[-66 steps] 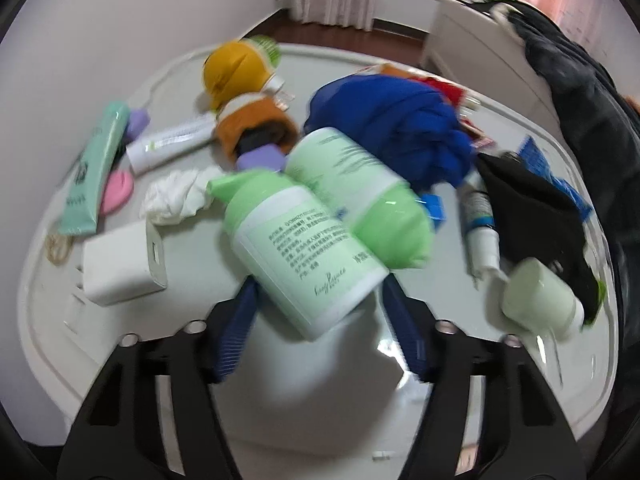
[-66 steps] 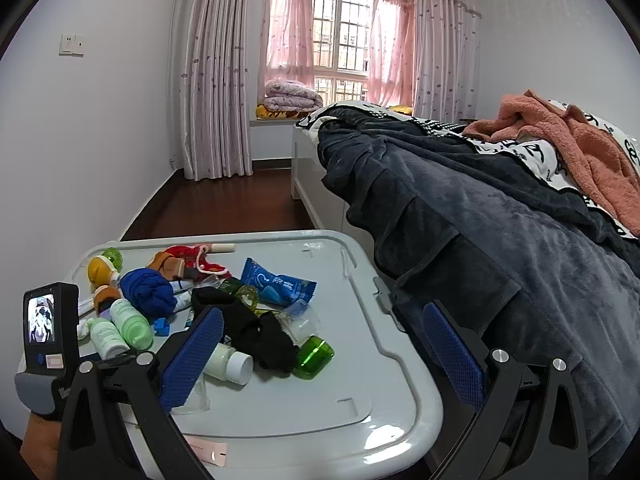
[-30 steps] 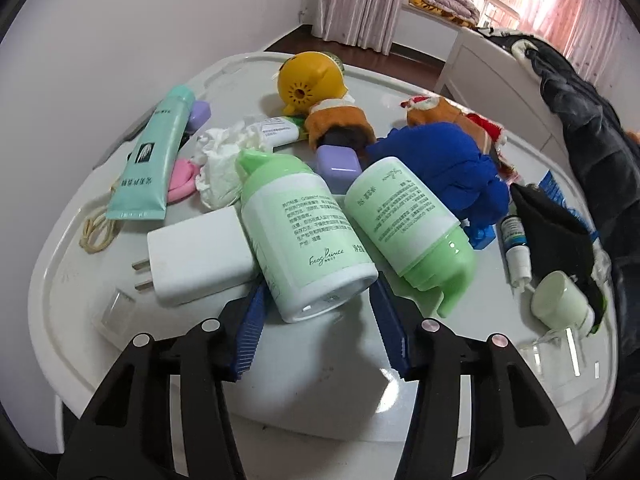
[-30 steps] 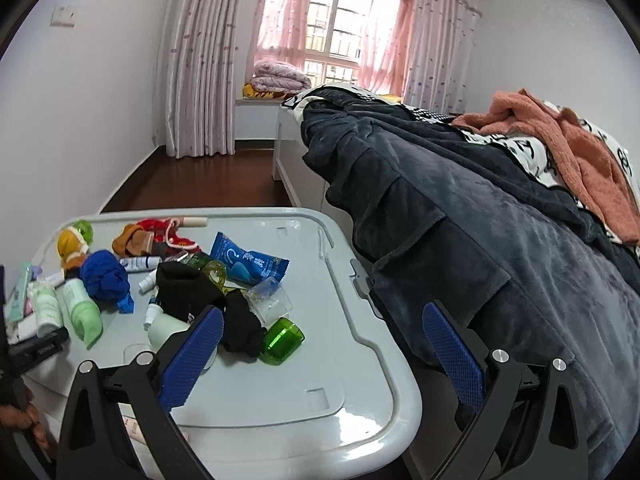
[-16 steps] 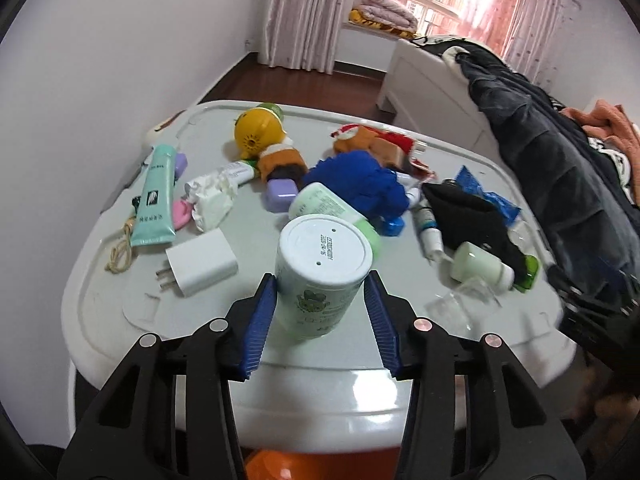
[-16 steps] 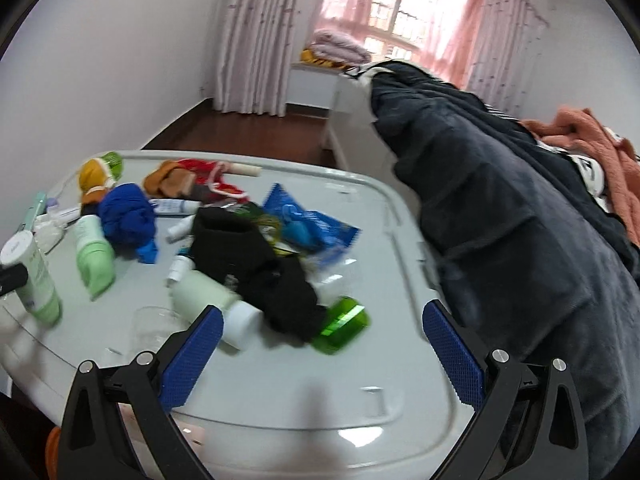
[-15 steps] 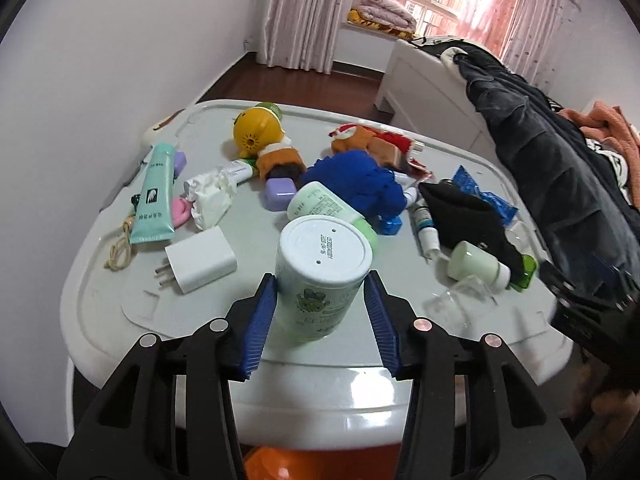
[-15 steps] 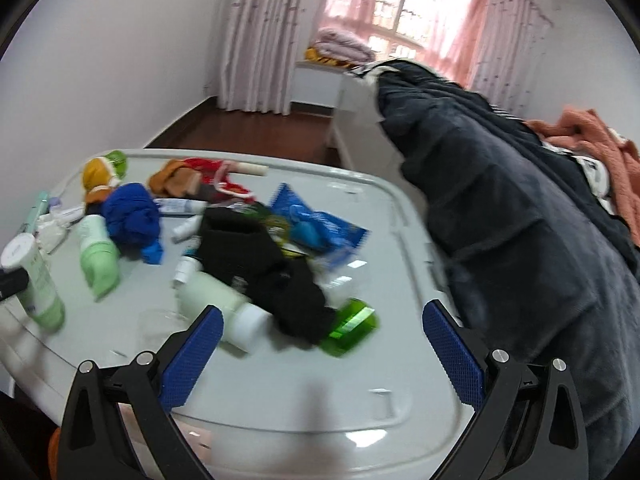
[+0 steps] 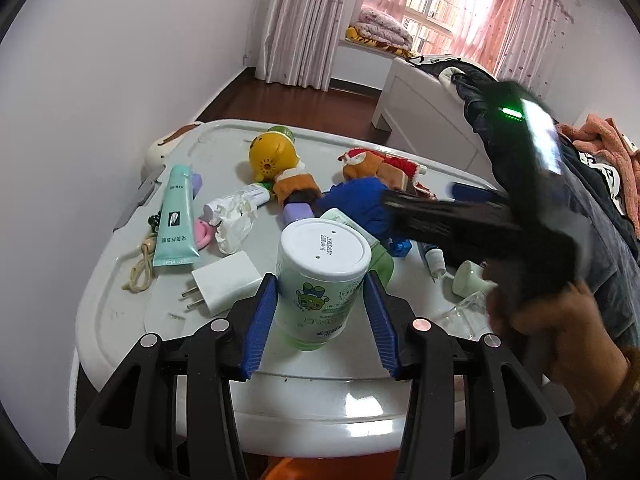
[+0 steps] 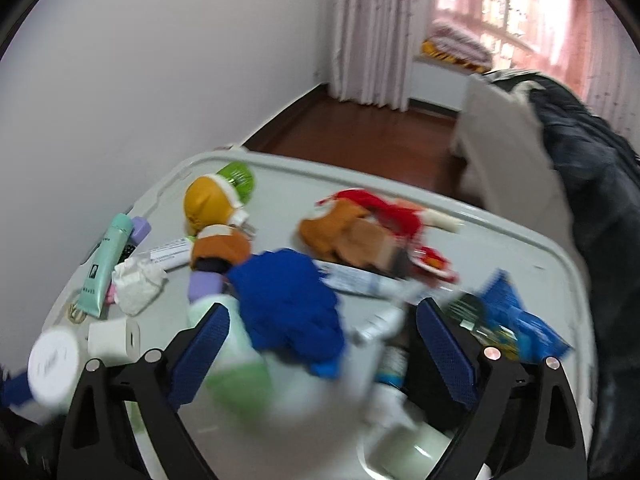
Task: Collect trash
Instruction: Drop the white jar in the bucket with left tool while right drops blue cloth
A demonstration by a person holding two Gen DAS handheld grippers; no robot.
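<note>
The left claw [image 9: 320, 316] grips a bottle [image 9: 322, 280] by its sides: stiff, slick plastic, probably light. The right claw [image 10: 322, 354], closing a little yet gaping and empty, hangs over a blue cloth [image 10: 288, 300].

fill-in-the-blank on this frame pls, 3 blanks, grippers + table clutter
1. The left gripper is shut on a white and green ____.
2. The right gripper has jaws that are ____, nothing pressed between the pads.
3. The crumpled tissue lies beside the ____ tube.

Missing: bottle; open; teal
</note>
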